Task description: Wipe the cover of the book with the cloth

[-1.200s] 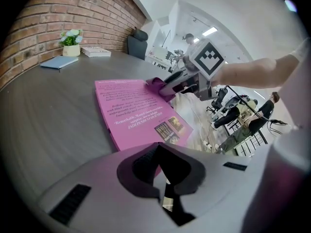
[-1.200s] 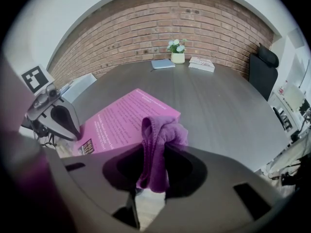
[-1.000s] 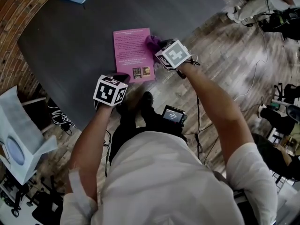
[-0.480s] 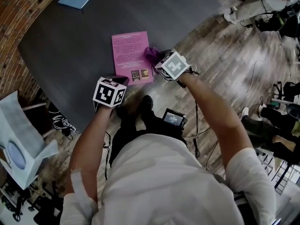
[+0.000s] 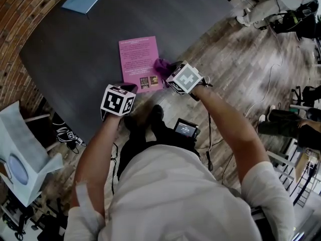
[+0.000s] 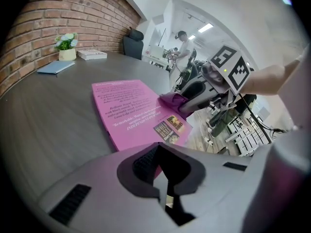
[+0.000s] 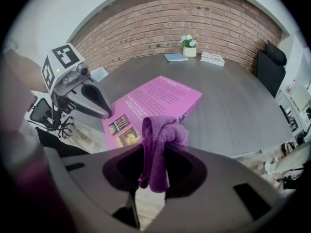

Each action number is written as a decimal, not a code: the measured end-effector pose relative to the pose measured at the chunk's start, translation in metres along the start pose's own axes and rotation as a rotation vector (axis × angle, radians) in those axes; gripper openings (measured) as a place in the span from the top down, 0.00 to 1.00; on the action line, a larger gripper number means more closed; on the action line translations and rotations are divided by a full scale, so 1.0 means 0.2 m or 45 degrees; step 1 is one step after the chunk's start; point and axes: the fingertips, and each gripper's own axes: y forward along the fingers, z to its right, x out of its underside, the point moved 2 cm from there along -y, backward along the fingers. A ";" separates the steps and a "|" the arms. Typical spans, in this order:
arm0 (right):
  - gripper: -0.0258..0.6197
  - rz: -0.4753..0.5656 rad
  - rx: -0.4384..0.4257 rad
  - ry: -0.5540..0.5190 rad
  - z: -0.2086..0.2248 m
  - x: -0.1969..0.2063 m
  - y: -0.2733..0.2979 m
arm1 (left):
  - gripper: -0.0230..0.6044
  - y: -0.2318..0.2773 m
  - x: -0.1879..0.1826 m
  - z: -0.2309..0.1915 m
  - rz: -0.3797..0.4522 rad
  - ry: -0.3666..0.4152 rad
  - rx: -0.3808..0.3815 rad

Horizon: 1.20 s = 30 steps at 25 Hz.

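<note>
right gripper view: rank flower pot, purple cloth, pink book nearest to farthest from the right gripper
1. purple cloth, held in its jaws
2. pink book, just ahead, lying flat
3. flower pot, far back by the brick wall

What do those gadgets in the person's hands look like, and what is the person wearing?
The left gripper and right gripper each have a smooth grey moulded body with a dark jaw opening. Each carries a cube, left and right, printed with black-and-white square markers. The person wears a white short-sleeved T-shirt.
</note>
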 end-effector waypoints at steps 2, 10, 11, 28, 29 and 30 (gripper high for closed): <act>0.78 -0.004 -0.006 -0.004 -0.02 0.02 -0.01 | 0.95 0.00 0.00 0.00 0.003 -0.002 -0.004; 0.78 -0.022 -0.039 -0.028 -0.13 0.10 -0.03 | 0.95 0.00 0.01 0.00 0.007 0.001 -0.014; 0.78 -0.022 -0.043 -0.030 -0.14 0.11 -0.03 | 0.95 0.01 0.01 -0.01 0.007 0.002 -0.016; 0.78 -0.121 -0.172 -0.170 -0.34 0.28 -0.12 | 0.95 0.00 0.00 0.00 0.024 -0.018 -0.010; 0.78 -0.132 -0.191 -0.189 -0.35 0.29 -0.13 | 0.95 0.00 0.00 0.00 0.027 -0.021 -0.010; 0.78 -0.142 -0.214 -0.209 -0.37 0.30 -0.14 | 0.95 0.00 0.00 -0.01 0.030 -0.026 -0.009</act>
